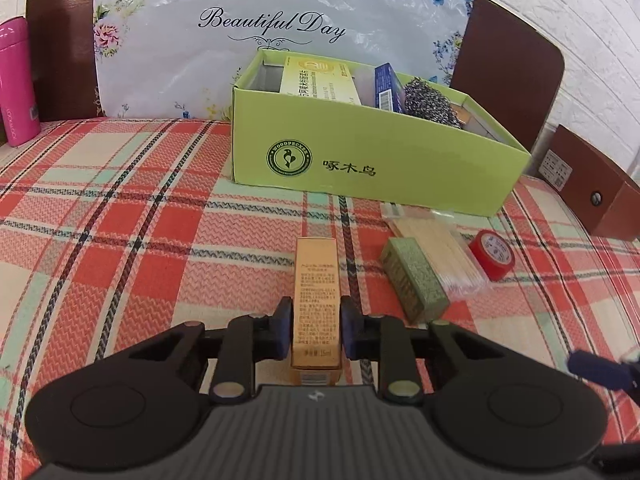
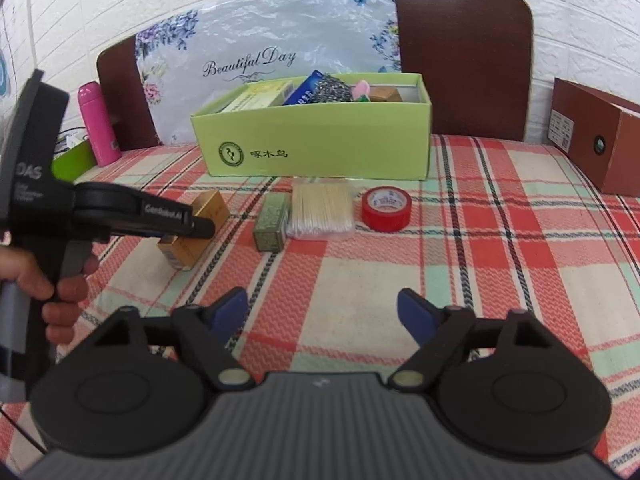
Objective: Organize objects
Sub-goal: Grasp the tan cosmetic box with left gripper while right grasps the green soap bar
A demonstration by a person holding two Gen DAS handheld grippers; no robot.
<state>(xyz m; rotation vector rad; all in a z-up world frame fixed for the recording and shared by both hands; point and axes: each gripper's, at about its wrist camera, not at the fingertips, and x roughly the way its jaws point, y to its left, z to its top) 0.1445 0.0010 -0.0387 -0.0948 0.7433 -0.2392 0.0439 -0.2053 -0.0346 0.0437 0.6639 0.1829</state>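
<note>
1. Pinching a slim gold carton (image 1: 316,304) from both sides, the left tongs (image 1: 316,330) have their blue pads pressed against its long faces; the carton lies flat on the plaid-covered worktop (image 1: 120,220), its far end pointing toward the green box (image 1: 360,152).
2. The right tongs (image 2: 322,314) stand spread, nothing between their blue pads, hovering over bare plaid well in front of the green box.
3. In the right wrist view, a hand (image 2: 48,280) grips the handle of the left tool, whose tongs reach over the gold carton.
4. Between the gold carton and the green box's right part lie three more items in a row: a small green-grey carton (image 2: 272,222), a clear pack of cotton swabs (image 2: 322,210) touching it, and a red tape roll (image 2: 386,208) a little apart.
5. The green box already holds a yellow carton, a blue carton and a steel scourer (image 1: 430,102).
6. Left of the green box stands a pink bottle (image 2: 98,124); right of it sits a brown box (image 2: 600,140).
</note>
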